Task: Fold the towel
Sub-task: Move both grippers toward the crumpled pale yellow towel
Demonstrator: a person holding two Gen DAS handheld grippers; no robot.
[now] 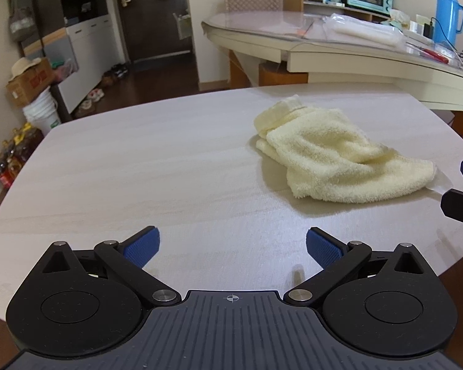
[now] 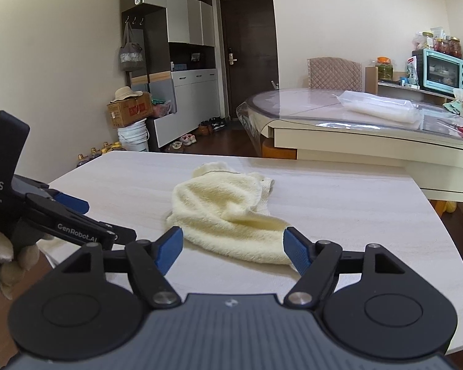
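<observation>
Towel is seen crumpled, unfolded, on the table, right of centre in the left view. Left gripper is held spread wide over bare tabletop, nothing gripped. Right gripper is also spread wide, fingers flanking the towel's near edge; contact can't be confirmed, possibly just short of it.
</observation>
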